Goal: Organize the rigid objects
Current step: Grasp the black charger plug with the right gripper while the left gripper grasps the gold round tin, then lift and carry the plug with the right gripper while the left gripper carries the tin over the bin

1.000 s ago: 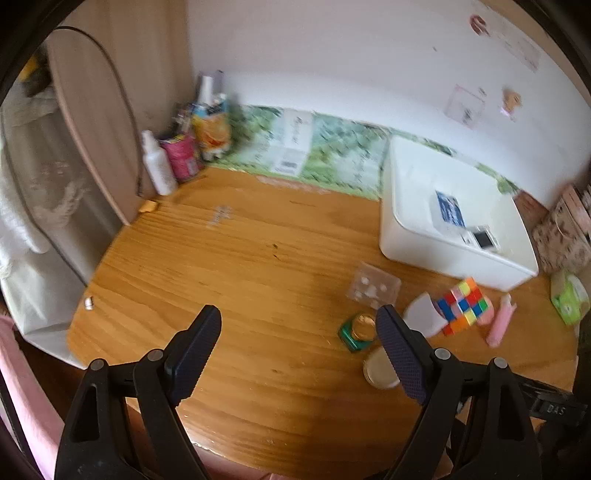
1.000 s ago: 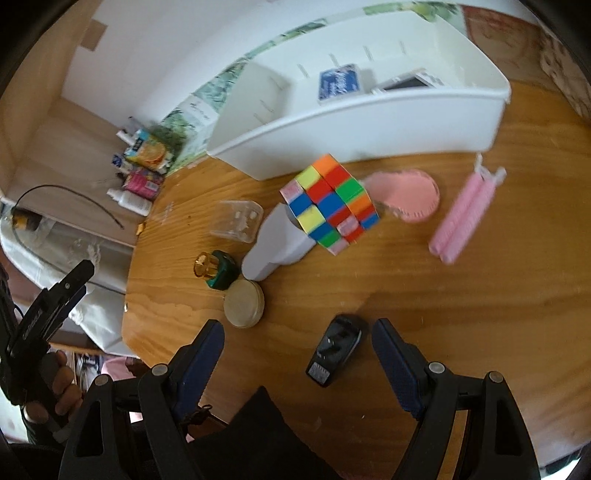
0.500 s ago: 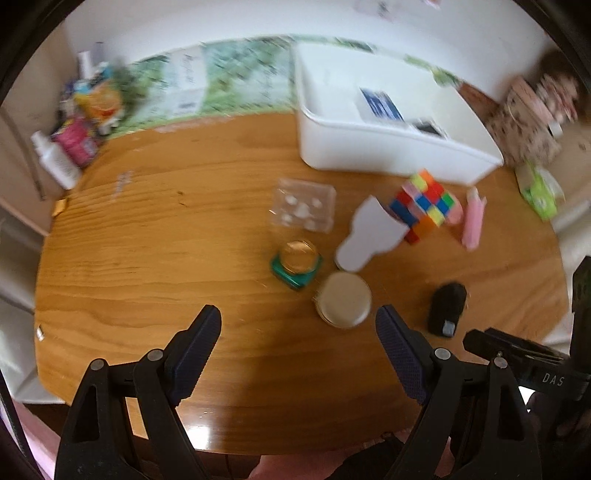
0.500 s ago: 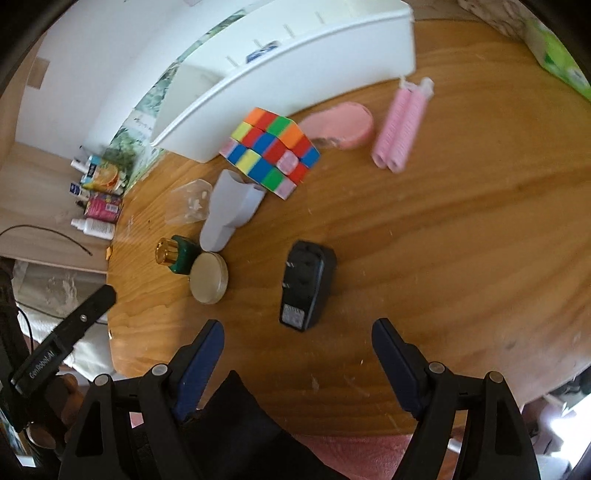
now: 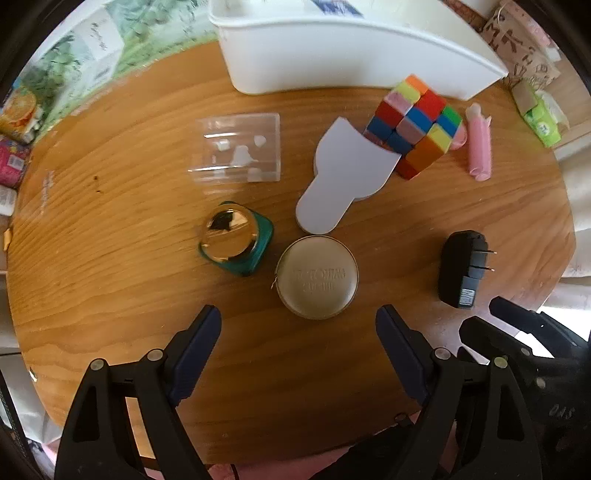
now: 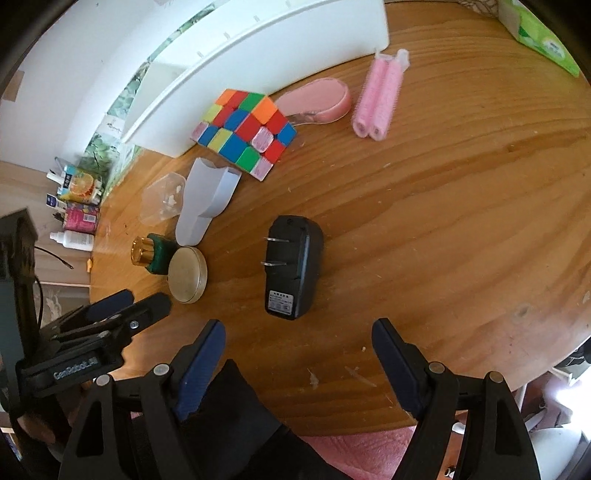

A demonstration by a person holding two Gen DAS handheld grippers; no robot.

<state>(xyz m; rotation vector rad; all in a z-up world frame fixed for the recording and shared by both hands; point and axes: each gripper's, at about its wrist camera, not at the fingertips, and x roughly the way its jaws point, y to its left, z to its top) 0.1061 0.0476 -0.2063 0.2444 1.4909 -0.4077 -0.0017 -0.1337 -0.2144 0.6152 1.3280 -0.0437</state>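
My left gripper [image 5: 298,326] hangs open above the wooden table [image 5: 110,280], pointing straight down, nothing between its fingers. Just ahead of it lies a round beige case [image 5: 317,277], with a green bottle with a gold cap [image 5: 232,242] to its left. Further on are a white flat piece [image 5: 345,173], a clear plastic box [image 5: 238,147], a colourful cube [image 5: 415,123] and pink rollers [image 5: 479,146]. My right gripper [image 6: 298,341] is open too, just short of a black plug adapter [image 6: 293,266]. The white bin [image 5: 332,55] stands at the back.
Bottles and packets [image 6: 75,206] cluster at the far left edge. A green tissue pack [image 6: 535,31] lies at the right, a pink oval item [image 6: 317,99] beside the cube. The left gripper's body [image 6: 99,332] shows in the right wrist view. The table's near edge runs just under both grippers.
My left gripper has tipped down and sunk toward the table, so the beige case and green bottle now lie close ahead. The right gripper has rolled and eased closer to the black adapter.
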